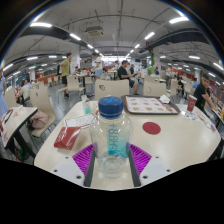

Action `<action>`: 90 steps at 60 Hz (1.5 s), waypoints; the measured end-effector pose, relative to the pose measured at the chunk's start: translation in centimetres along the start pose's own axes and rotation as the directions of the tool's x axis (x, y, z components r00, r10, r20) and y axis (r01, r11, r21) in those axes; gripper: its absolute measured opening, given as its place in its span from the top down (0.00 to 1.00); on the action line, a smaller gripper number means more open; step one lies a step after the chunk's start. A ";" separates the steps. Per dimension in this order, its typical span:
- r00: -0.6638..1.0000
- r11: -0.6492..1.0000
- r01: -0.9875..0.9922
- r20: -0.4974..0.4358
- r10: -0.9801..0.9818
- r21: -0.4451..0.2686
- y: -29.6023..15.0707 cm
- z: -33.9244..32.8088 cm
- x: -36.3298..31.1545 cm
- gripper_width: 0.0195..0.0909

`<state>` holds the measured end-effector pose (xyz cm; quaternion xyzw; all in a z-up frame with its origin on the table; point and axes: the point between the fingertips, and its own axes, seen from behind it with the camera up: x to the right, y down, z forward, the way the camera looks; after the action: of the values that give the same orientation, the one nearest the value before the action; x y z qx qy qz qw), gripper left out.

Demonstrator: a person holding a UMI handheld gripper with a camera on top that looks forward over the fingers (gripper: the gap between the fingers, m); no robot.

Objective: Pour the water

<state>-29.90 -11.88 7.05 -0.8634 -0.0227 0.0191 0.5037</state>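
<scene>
The gripper (pixel 111 158) clamps a blue-capped water bottle (pixel 110 135) above the bench (pixel 175 140); pouring well likely means tilting slowly toward the clear cup (pixel 78 128) beside it.

A large open hall with a dark ceiling (pixel 110 12) crossed by rows of long bright lamps (pixel 42 24). Pale tables (pixel 190 140) fill the floor, set in rows that run back toward the far end. One light-coloured table lies nearest, with a red round mat (pixel 151 127) on it. More tables (pixel 145 86) stand behind it, with small objects on them too small to tell. People (pixel 123 70) stand among the far tables, and another person (pixel 199 92) is at the side. A chair (pixel 40 98) with cloth over it stands beside the near table.
</scene>
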 end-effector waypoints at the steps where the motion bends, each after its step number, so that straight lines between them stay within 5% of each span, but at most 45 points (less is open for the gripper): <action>1: 1.000 1.000 0.003 -0.003 -0.003 0.003 -0.1 0.1 0.0 0.51; 11: 1.000 1.000 0.002 0.003 -0.002 -0.003 0.0 0.3 -0.2 0.69; 21: 0.998 0.999 0.037 -0.047 -0.037 -0.007 -2.1 -0.6 1.7 0.69; 32: 0.955 0.978 0.207 -0.218 -0.203 -0.004 -8.4 -0.5 8.9 0.69; 45: 0.665 0.771 0.609 -0.409 -0.625 -0.189 -14.3 2.9 17.2 0.69; 58: 0.111 0.261 0.897 -0.388 -0.915 -0.357 -18.9 6.0 16.4 0.69; 75: -0.410 -0.272 0.860 -0.266 -0.873 -0.432 -18.8 9.3 12.6 0.69; 90: -0.367 -0.248 0.882 -0.252 -0.896 -0.401 -18.1 9.6 12.7 0.69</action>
<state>-18.08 6.09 17.97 -0.4796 -0.5722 -0.5979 0.2916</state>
